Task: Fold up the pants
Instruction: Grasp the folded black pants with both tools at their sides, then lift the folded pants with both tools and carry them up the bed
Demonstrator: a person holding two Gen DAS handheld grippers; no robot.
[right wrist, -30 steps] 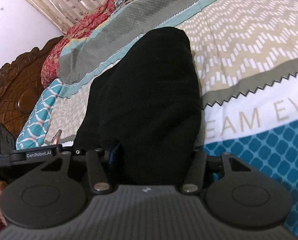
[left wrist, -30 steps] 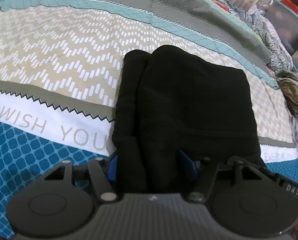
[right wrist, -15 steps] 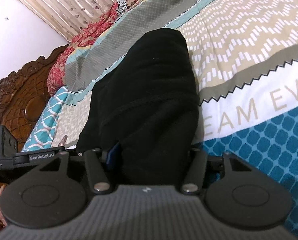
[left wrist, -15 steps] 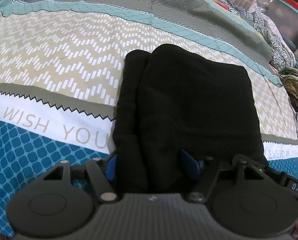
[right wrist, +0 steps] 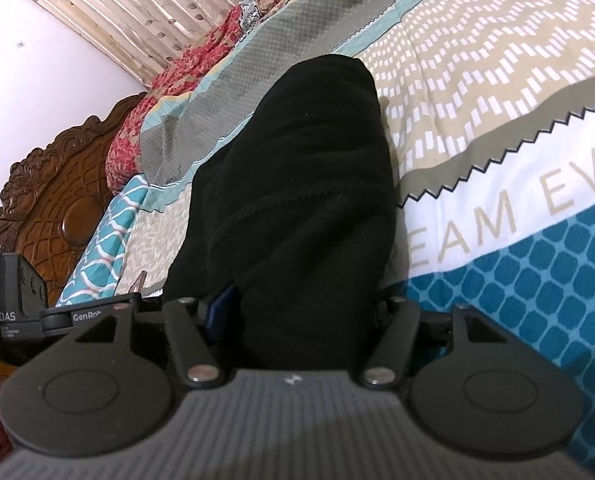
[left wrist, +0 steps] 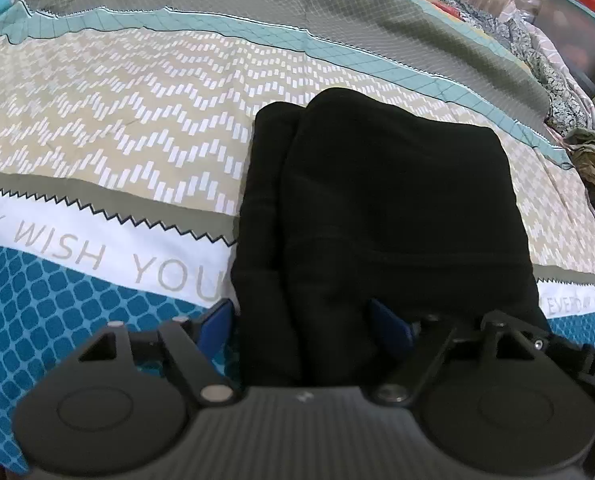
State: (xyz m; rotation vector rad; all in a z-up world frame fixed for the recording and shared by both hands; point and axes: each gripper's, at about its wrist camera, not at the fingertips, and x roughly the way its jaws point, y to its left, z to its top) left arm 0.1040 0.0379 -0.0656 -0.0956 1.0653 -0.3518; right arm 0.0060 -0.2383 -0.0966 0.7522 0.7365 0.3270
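Black folded pants [left wrist: 377, 208] lie on the patterned bedspread [left wrist: 117, 120], across its white lettered band. My left claw [left wrist: 303, 322] straddles the near edge of the pants, blue pads opening, cloth between them but the left pad clear of it. My right claw [right wrist: 297, 312] is opening too, around the pants' other near corner, below the carved wooden headboard [right wrist: 53, 204].

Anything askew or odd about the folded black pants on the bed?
Slightly: the folded black fabric pants are uneven, with a lower layer sticking out along the left edge in the left wrist view. Nothing looks damaged.
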